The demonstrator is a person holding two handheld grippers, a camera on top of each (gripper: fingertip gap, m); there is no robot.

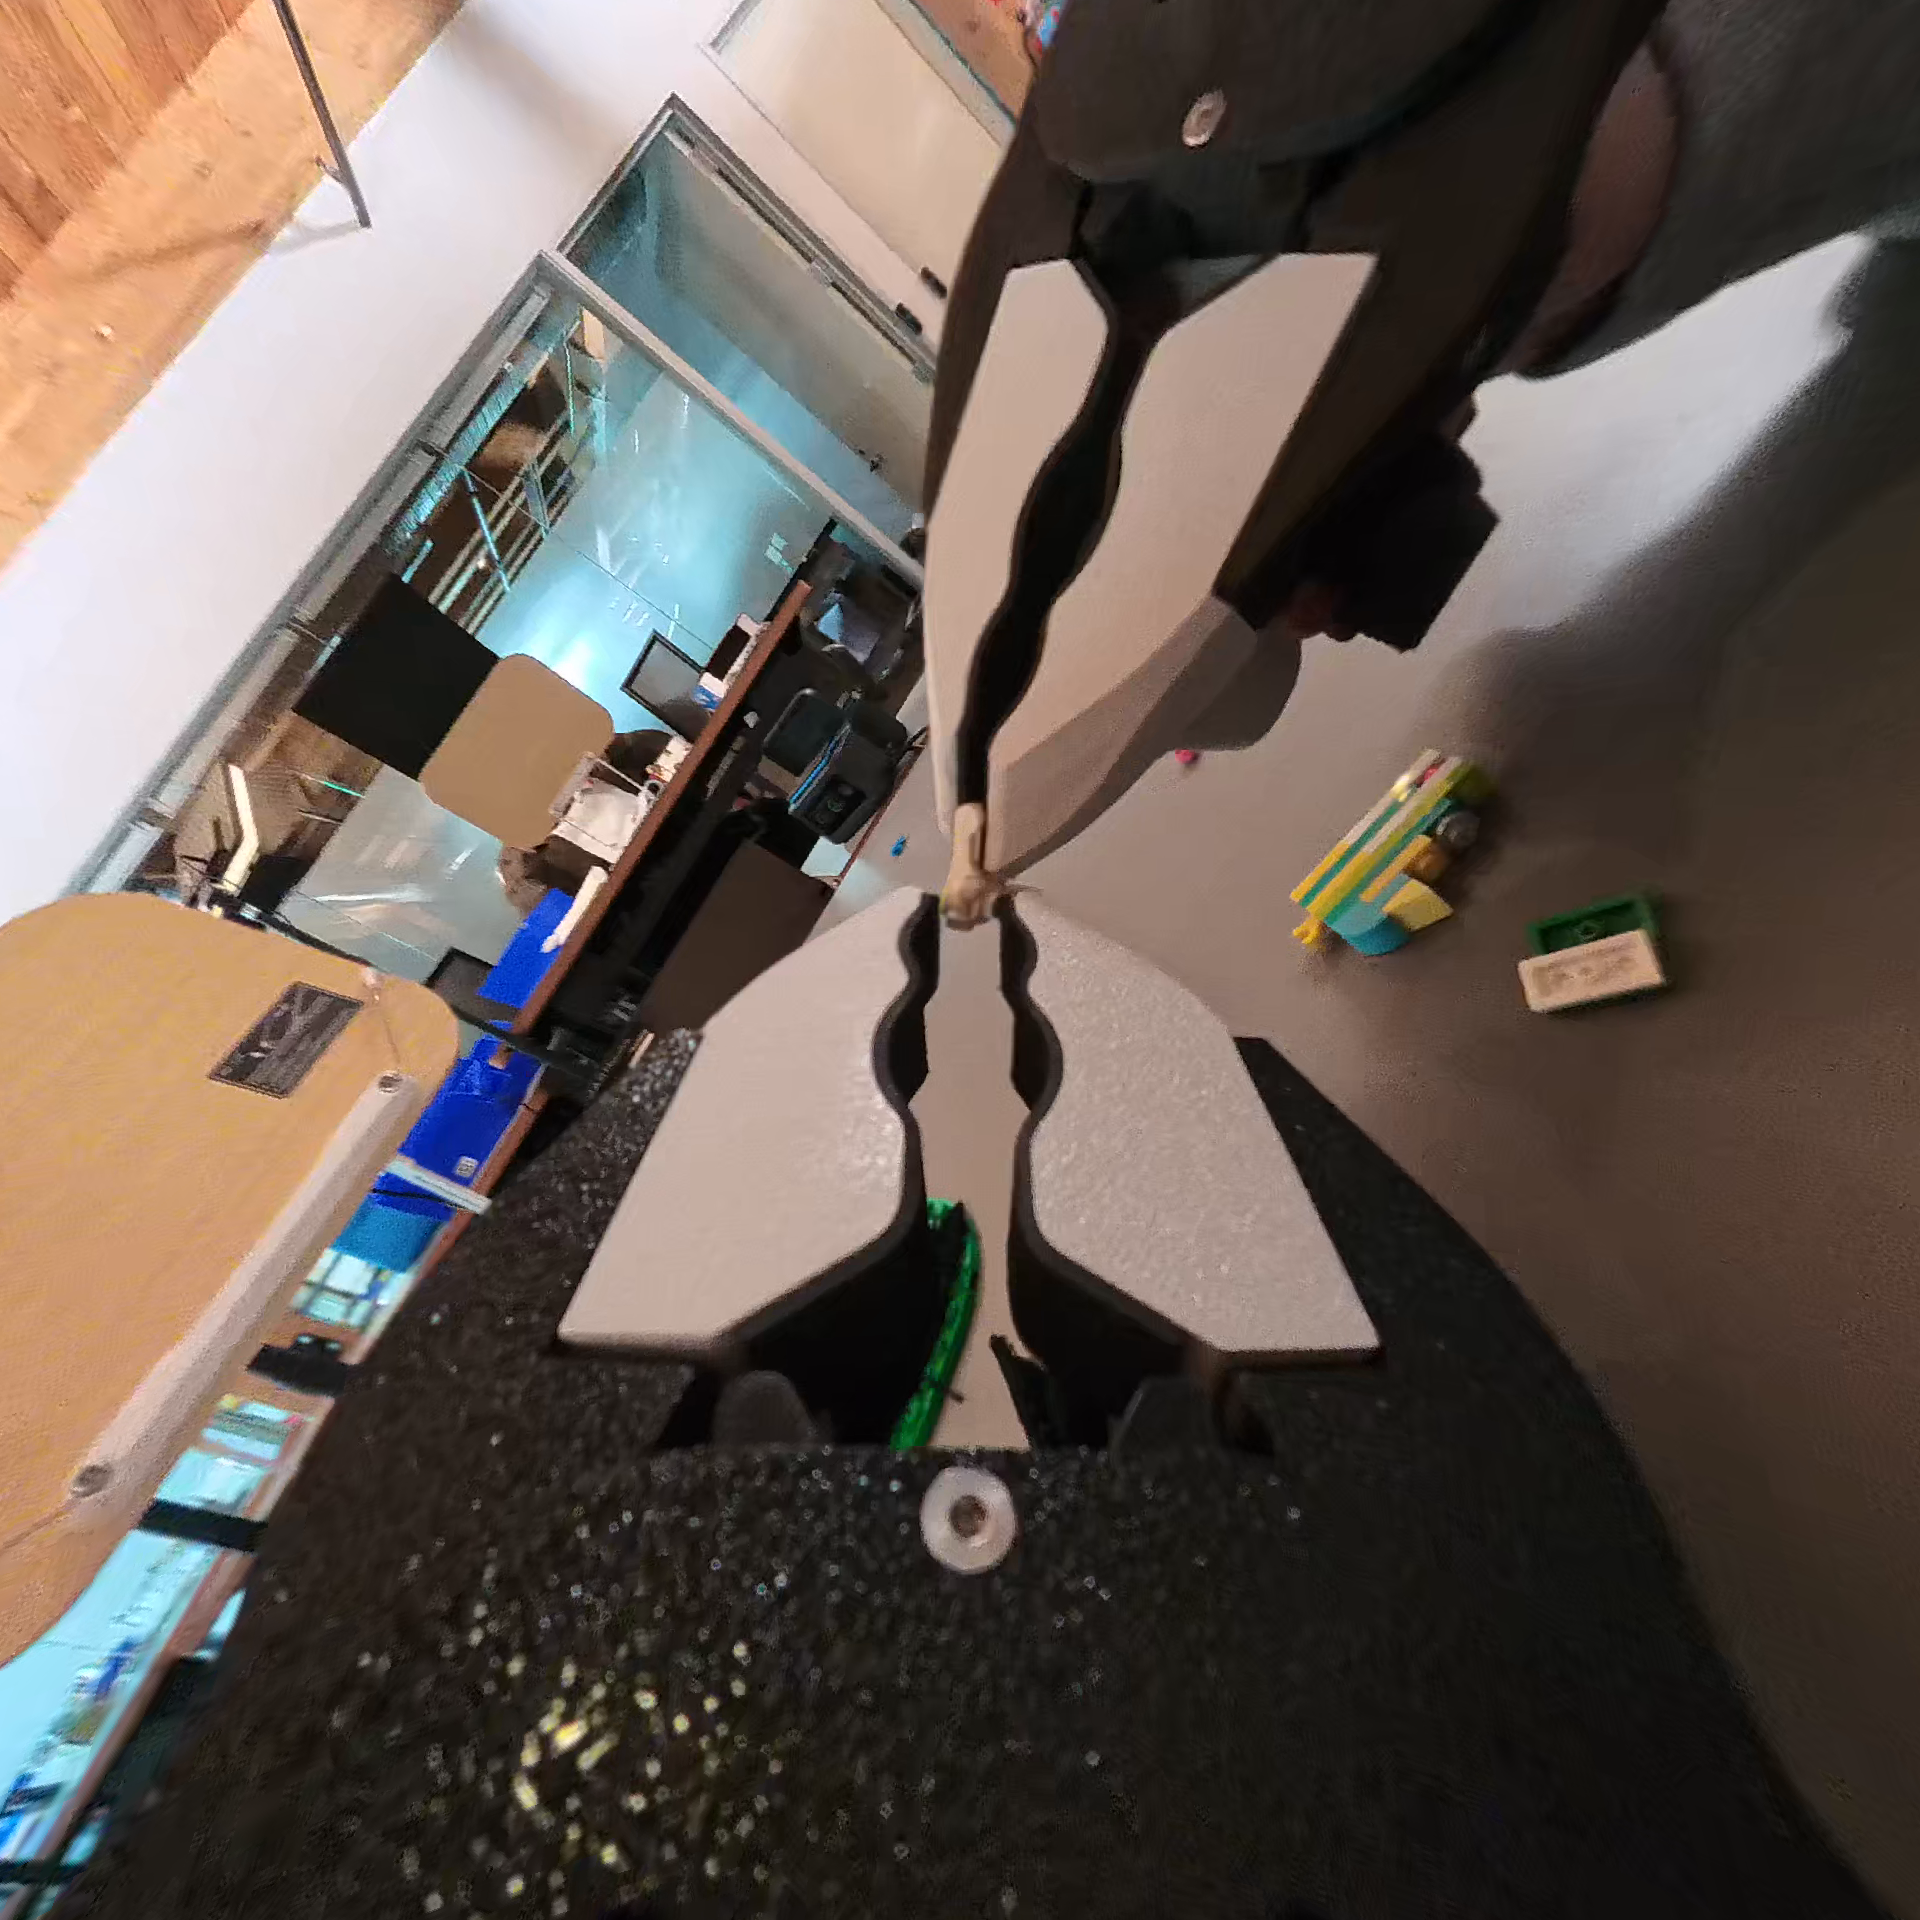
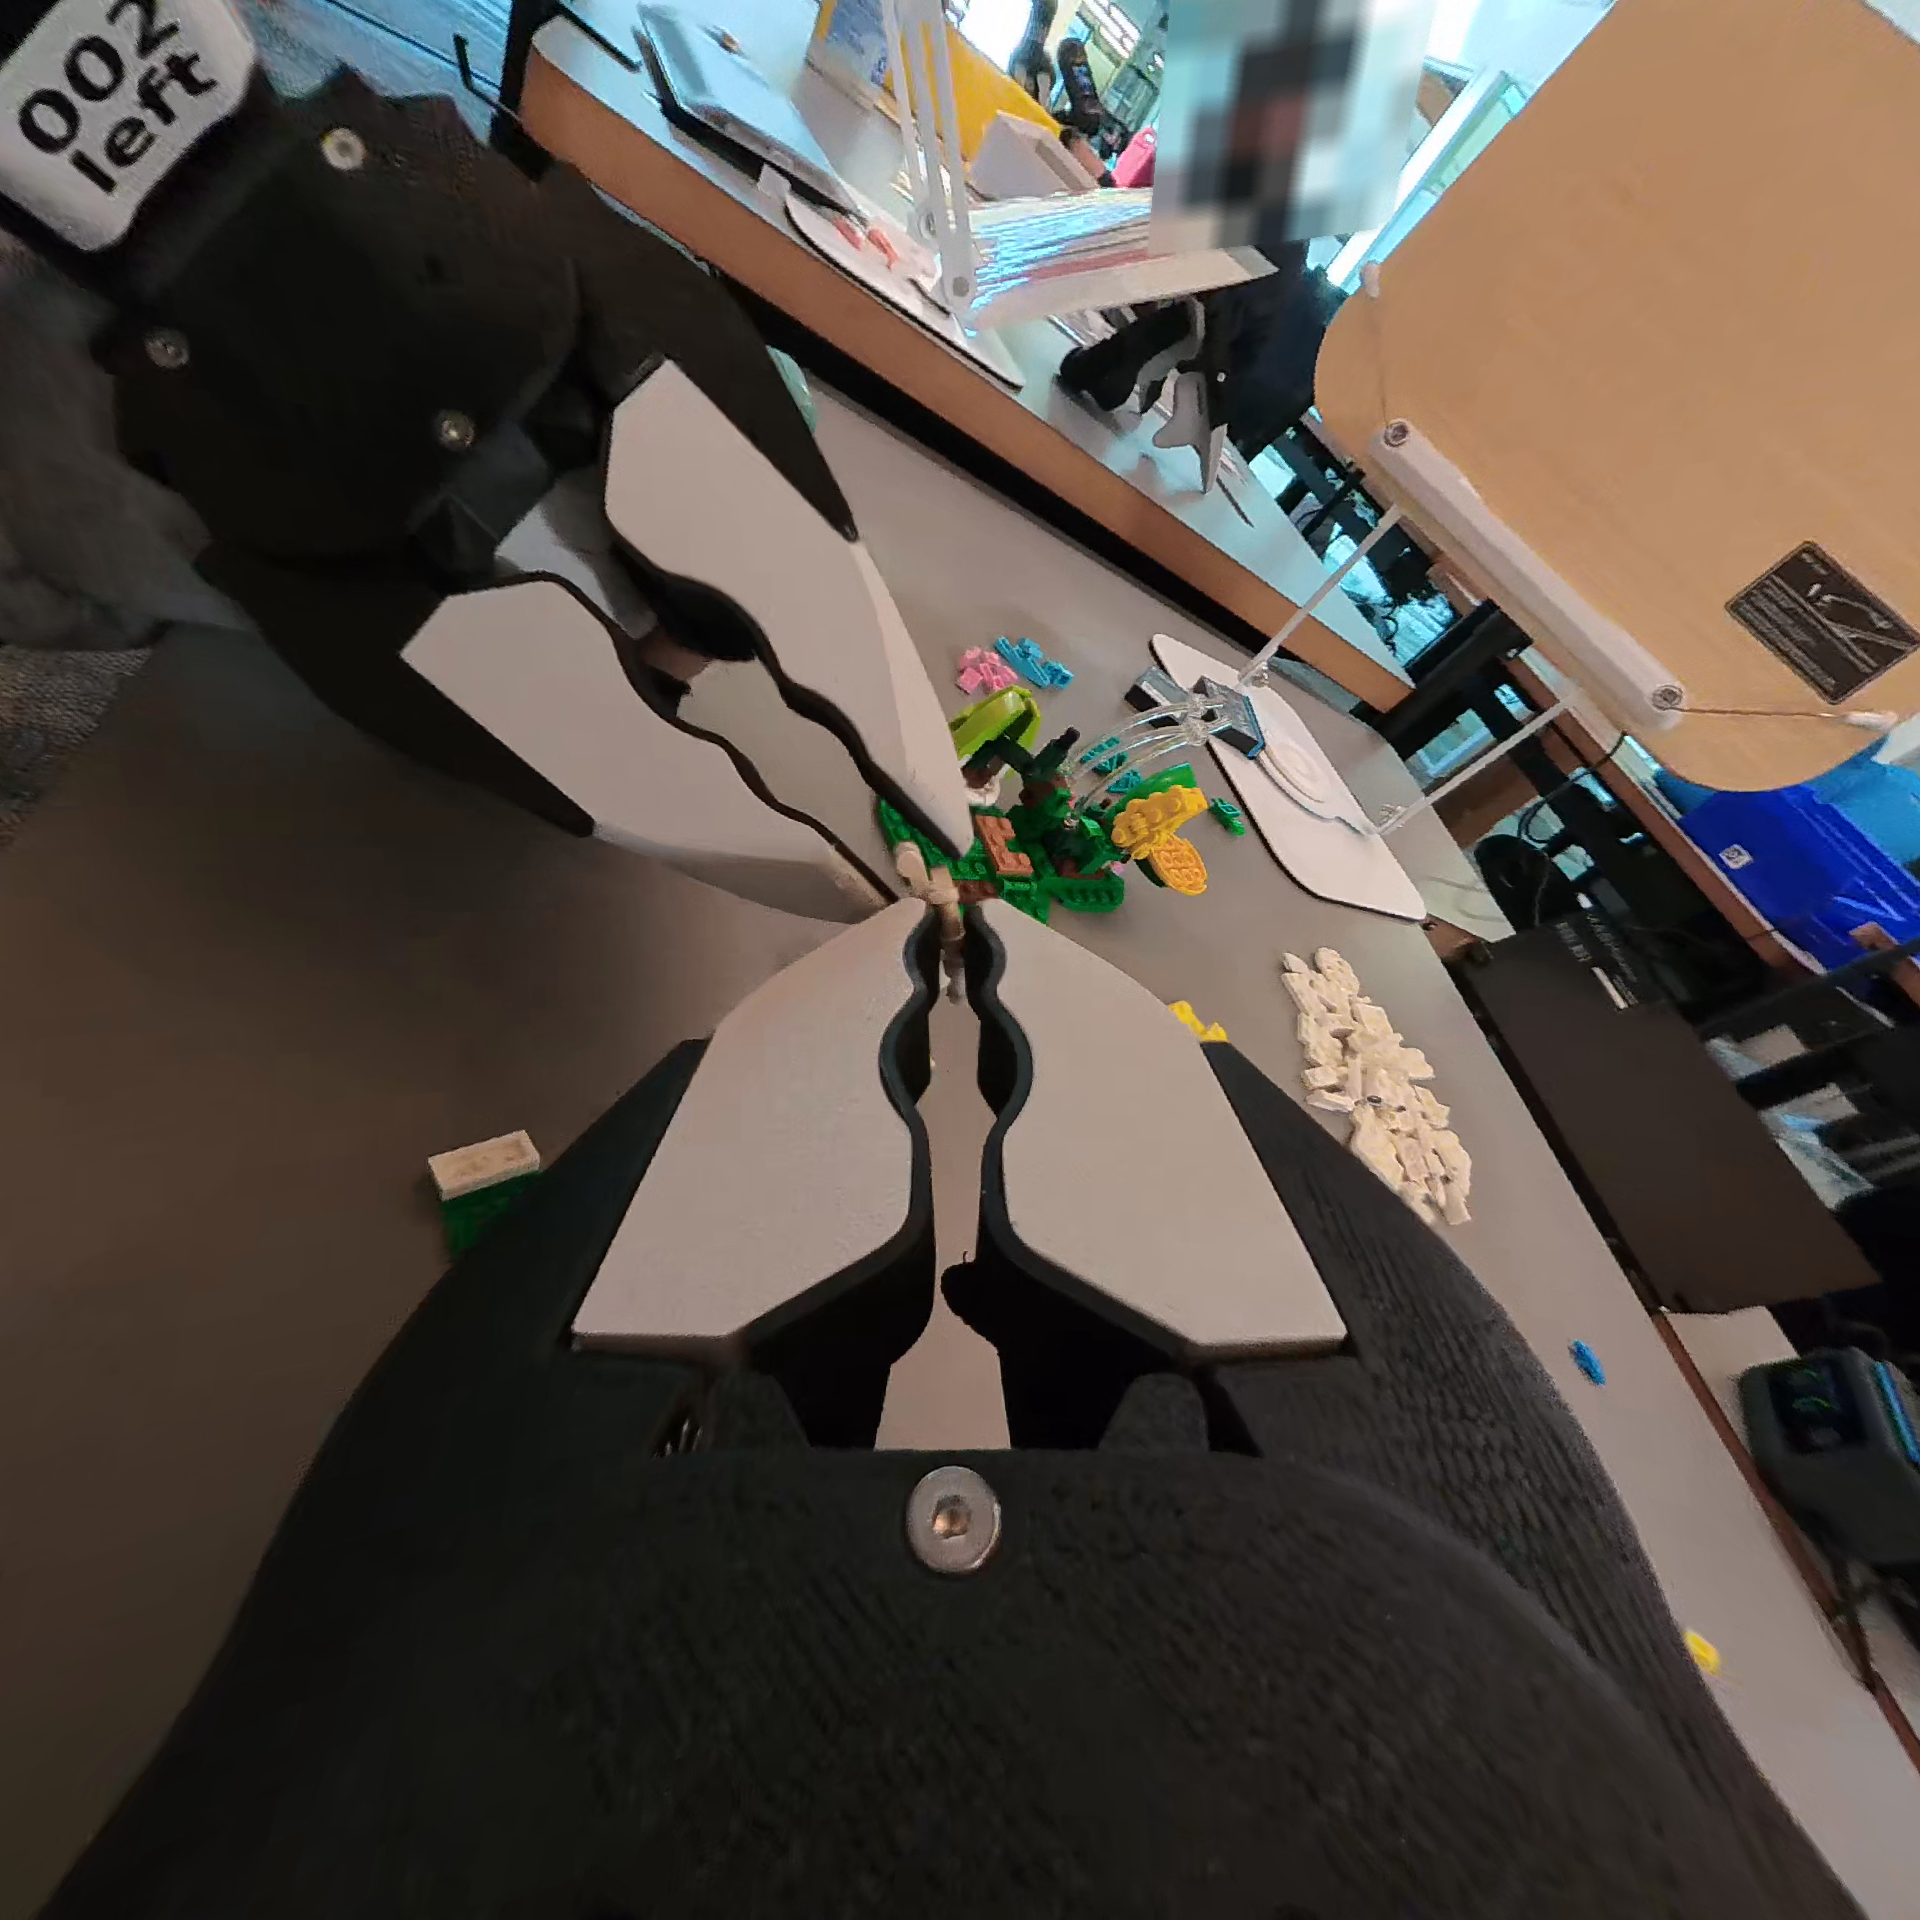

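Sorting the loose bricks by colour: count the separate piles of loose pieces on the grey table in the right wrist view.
3: a pink pile and a blue pile side by side beyond the green model, and a white pile at the right. The grippers may hide others.

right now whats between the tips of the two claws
A small cream brick piece spans the meeting tips of the left claw and right claw, above the grey table. Both wrist views show it.

The left hand-held gripper (image 1: 968, 914) and the right hand-held gripper (image 2: 943, 920) meet tip to tip in the air, their bodies angled toward one another. Each has its jaws drawn nearly together, pinching an end of one small beige piece (image 2: 940, 891) at the fingertips.
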